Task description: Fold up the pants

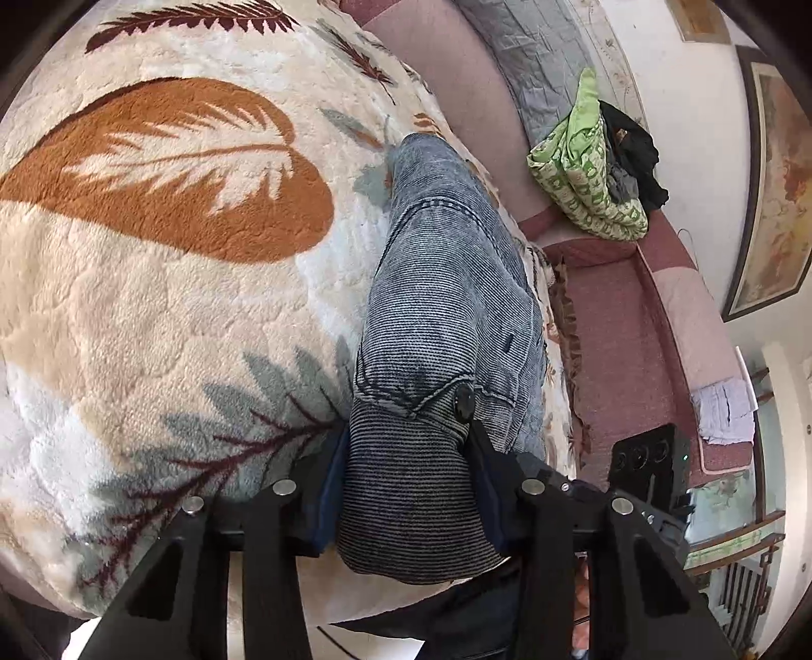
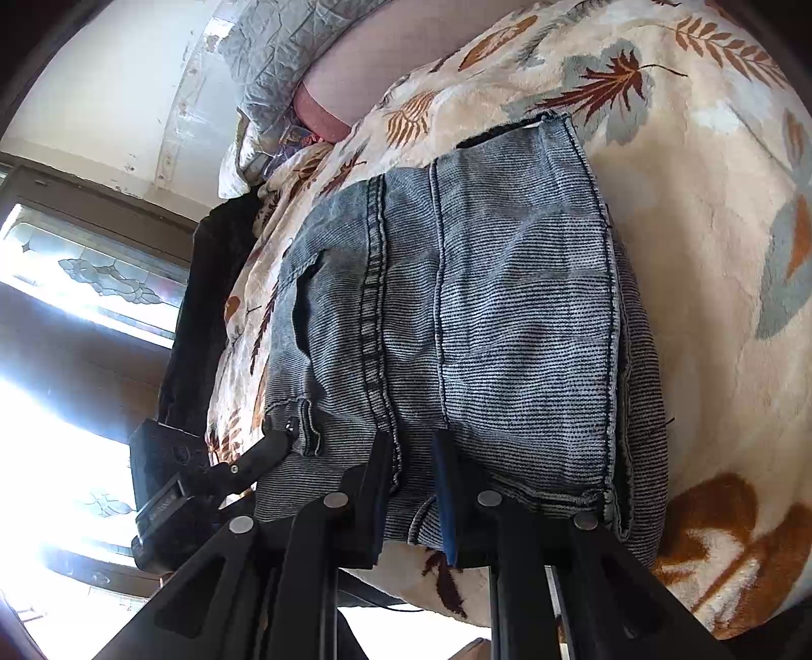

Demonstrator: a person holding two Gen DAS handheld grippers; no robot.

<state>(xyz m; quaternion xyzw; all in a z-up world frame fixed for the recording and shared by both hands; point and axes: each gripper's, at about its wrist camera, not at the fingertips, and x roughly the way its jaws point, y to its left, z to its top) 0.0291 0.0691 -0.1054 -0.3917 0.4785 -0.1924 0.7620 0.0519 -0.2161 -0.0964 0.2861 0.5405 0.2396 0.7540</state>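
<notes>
The light blue denim pants [image 1: 446, 284] lie folded on a cream blanket with leaf prints [image 1: 152, 284]. My left gripper [image 1: 406, 447] is shut on a bunched end of the pants by a dark button [image 1: 464, 401], and the cloth fills the gap between its fingers. In the right wrist view the pants [image 2: 482, 304] form a folded stack on the blanket [image 2: 710, 254]. My right gripper [image 2: 413, 457] is shut on the near edge of that stack, with denim pinched between its fingers. The left gripper's finger [image 2: 264, 452] shows at the left, touching the pants.
A pink sofa edge [image 1: 624, 325] runs along the blanket's right side. A green patterned bundle with dark clothes [image 1: 599, 167] lies on it. A grey quilted pillow [image 2: 284, 45] sits at the back. A bright window [image 2: 76, 304] is at the left.
</notes>
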